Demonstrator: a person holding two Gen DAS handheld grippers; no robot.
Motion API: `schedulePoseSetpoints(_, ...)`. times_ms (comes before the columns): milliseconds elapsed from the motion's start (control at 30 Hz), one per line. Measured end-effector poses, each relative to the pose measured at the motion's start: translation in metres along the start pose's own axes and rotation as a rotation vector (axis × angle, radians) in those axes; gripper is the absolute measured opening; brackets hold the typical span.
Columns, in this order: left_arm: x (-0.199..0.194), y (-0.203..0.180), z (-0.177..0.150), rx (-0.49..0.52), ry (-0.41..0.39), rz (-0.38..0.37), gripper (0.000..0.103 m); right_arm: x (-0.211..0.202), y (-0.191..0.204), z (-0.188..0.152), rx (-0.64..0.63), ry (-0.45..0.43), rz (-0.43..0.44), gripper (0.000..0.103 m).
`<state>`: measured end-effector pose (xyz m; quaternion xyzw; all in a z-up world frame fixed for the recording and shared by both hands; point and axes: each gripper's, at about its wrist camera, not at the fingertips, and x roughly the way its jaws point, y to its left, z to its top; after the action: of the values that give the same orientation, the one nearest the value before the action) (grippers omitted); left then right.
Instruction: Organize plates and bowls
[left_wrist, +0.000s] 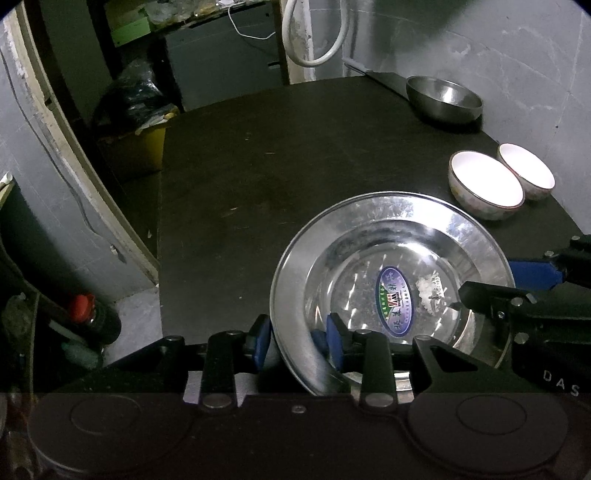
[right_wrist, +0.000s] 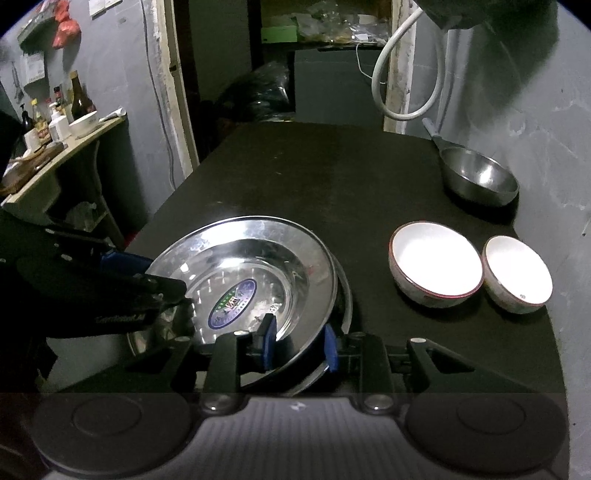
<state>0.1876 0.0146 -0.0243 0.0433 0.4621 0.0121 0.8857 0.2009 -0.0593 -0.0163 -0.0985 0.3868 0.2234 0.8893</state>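
Note:
A shiny steel plate (left_wrist: 391, 258) with a blue oval sticker lies over the near part of the black table (left_wrist: 277, 166). My left gripper (left_wrist: 299, 338) straddles its near-left rim, one blue pad outside and one inside. My right gripper (right_wrist: 301, 345) straddles the same plate (right_wrist: 255, 258) at its near-right rim; a second steel plate rim (right_wrist: 347, 295) shows beneath it. The right gripper also shows at the right of the left wrist view (left_wrist: 517, 288). Two white bowls (right_wrist: 436, 266) (right_wrist: 517, 273) stand side by side at the right.
A steel pan (right_wrist: 480, 177) with a handle sits at the far right by the grey wall. A shelf with bottles (right_wrist: 55, 122) stands at the left. A yellow bin with a black bag (left_wrist: 136, 110) stands beyond the table's left edge.

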Motion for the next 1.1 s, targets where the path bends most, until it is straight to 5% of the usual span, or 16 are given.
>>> schedulePoseSetpoints(267,0.003,0.001,0.004,-0.013,0.007,0.019,0.039,0.001,-0.004,-0.002,-0.005,0.007,0.000,0.053)
schedulePoseSetpoints(433,-0.003,0.008,0.011,-0.078,-0.043,0.031,0.086,-0.001,-0.017,-0.004,0.029,-0.006,0.003,0.080)
schedulePoseSetpoints(533,-0.005,0.009,0.019,-0.109,-0.075,0.039,0.096,-0.005,-0.030,-0.004,0.064,-0.027,0.007,0.097)
schedulePoseSetpoints(767,-0.003,0.000,0.058,-0.127,-0.243,0.126,0.102,-0.030,-0.079,0.015,0.094,-0.249,-0.053,0.102)
schedulePoseSetpoints(933,0.015,-0.012,0.113,-0.190,-0.323,0.096,0.102,-0.029,-0.127,0.053,0.155,-0.412,-0.111,0.103)
schedulePoseSetpoints(1100,0.054,-0.035,0.180,-0.242,-0.322,-0.014,0.102,0.016,-0.171,0.089,0.325,-0.366,-0.111,0.102)
